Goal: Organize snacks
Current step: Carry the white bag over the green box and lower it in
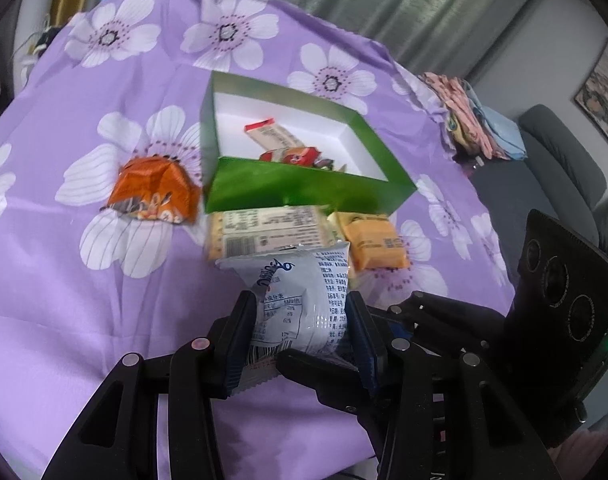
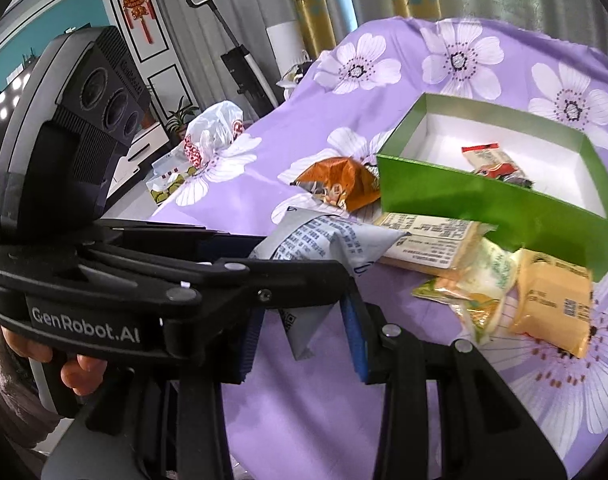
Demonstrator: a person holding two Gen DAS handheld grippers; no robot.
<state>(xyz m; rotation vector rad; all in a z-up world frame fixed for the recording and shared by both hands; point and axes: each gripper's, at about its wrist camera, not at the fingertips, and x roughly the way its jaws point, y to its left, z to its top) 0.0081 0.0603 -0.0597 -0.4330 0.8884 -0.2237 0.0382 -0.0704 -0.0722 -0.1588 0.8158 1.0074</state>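
— So, which step is in hand?

— A carry, I'd judge. The left gripper [image 1: 300, 320] is clenched on the pale grey snack packet [image 1: 300, 292], low in the centre of the left wrist view; its blue-padded fingers [image 1: 240, 340] press the pouch from both sides, and it looks lifted off the cloth.

— And the other one?

— The right gripper [image 2: 304, 344] has its fingers spread with only purple cloth between them, grasping nothing. The grey packet's corner hangs just ahead of it.

— Where does the packet go?

— Into the green box [image 1: 304, 188], I'd guess, at the middle of the frame. It is an open tray, glossy green outside and white within, already holding a few wrapped bars [image 1: 276, 138] near its front wall.

— What does the next move call for?

— Lifting over the near wall, which stands higher than the packets lying against it, then letting go above the bare white floor at the back.

— What else is left?

— A crumpled orange foil packet [image 1: 152, 192] beside the box's left wall, a flat cream packet with a barcode [image 1: 264, 232] just in front of it, and a small yellow-orange packet [image 1: 375, 246] to the right. The right wrist view adds a green-and-gold sachet [image 2: 479, 292] at centre right.

— Textures?

— Thin, crinkly film, puffed with air; the tablecloth [image 1: 84, 320] is soft, creased and flower-printed.
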